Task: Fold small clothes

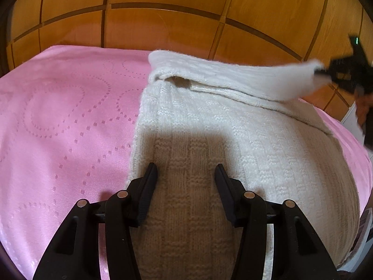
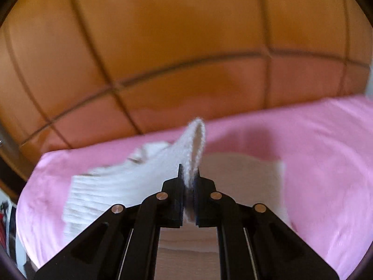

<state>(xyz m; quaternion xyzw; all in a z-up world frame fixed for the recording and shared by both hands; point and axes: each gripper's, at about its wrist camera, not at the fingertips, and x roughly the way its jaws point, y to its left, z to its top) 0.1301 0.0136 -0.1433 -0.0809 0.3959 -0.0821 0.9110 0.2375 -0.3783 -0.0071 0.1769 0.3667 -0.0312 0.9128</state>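
Cream ribbed knit garment (image 1: 233, 135) lies on the pink patterned bedspread (image 1: 58, 116); the left gripper (image 1: 186, 182) hovers half-open and empty over its near part. Farther off, the right gripper (image 2: 188, 186) pinches a sleeve (blurred), mid-fold; next, carry it across the body.

A glossy pink bedspread (image 1: 60, 126) embossed with dotted loops fills the lower left of the left wrist view. Behind it, across the upper frame, stands an orange-brown wooden panelled headboard (image 1: 163, 21) crossed by dark grooves.
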